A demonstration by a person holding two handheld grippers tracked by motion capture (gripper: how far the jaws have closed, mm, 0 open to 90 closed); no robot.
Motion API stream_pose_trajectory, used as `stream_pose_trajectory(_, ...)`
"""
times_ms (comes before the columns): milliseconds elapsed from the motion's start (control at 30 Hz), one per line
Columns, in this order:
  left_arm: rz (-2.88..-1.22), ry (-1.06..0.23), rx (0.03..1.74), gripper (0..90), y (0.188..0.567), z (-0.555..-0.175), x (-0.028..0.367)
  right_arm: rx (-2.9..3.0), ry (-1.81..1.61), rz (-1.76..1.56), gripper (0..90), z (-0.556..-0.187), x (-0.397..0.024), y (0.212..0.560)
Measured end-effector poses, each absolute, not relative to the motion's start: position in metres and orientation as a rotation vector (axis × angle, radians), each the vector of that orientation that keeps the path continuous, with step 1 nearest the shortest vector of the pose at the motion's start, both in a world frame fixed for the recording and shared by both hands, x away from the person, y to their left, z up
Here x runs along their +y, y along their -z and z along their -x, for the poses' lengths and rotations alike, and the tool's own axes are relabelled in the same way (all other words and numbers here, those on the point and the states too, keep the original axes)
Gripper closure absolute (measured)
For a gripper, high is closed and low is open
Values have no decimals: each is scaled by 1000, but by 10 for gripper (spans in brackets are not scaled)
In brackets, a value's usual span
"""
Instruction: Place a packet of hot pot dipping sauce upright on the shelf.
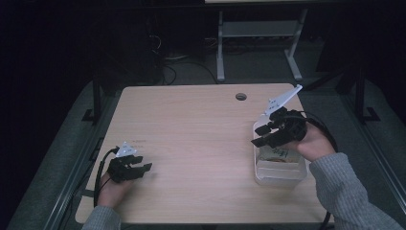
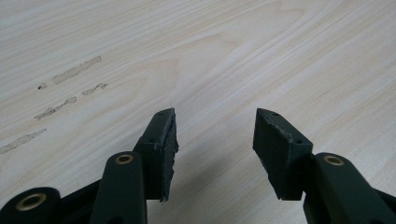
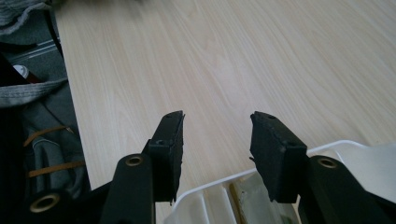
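A clear plastic container [image 1: 280,165] stands on the right side of the light wooden table [image 1: 191,129], with something pale and flat inside it. My right gripper [image 1: 261,135] hovers over the container's far left part, open and empty, jaws pointing left. In the right gripper view the open right gripper [image 3: 216,122] looks across the tabletop, and the container's white rim [image 3: 224,184] lies just under the jaws. My left gripper [image 1: 143,164] rests near the table's front left, open, nothing between its fingers. The left gripper view shows the left gripper [image 2: 215,120] spread above bare wood.
A round cable hole [image 1: 241,96] sits at the table's far middle. Faint smear marks [image 2: 70,88] streak the wood ahead of the left gripper. A grey desk frame [image 1: 258,38] stands on the floor beyond the table. The table's near edge [image 3: 74,112] drops off beside a grey sleeve.
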State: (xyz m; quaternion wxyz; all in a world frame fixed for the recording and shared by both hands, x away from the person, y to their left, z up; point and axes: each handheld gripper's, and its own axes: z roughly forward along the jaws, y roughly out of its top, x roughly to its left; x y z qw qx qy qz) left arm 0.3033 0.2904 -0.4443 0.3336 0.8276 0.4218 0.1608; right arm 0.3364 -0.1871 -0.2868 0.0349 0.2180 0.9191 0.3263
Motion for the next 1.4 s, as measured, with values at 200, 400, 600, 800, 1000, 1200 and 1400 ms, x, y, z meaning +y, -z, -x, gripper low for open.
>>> stream_pose_trajectory(200, -2158, -419, 1102, 492, 444, -303, 291, 2830, -1017, -662, 508, -335, -180, 290)
stream_pose_trajectory(400, -2153, -419, 1103, 492, 444, -303, 291, 2844, -1021, -642, 489, -331, -168, 296)
stream_pose_trajectory(600, -2151, -421, 1103, 493, 444, -303, 292, 2853, -1040, -642, 465, -329, -160, 301)
stream_pose_trajectory(800, -2153, -418, 1101, 493, 444, -303, 292, 2867, -1052, -642, 450, -327, -149, 312)
stream_pose_trajectory(1000, -2151, -420, 1100, 493, 443, -303, 292, 2882, -1071, -648, 429, -324, -138, 322)
stream_pose_trajectory(1200, -2149, -418, 1101, 492, 443, -303, 292, 2901, -1087, -659, 410, -322, -128, 330)
stream_pose_trajectory(1400, -2148, -417, 1100, 492, 443, -303, 292, 2903, -1099, -651, 397, -321, -120, 336)
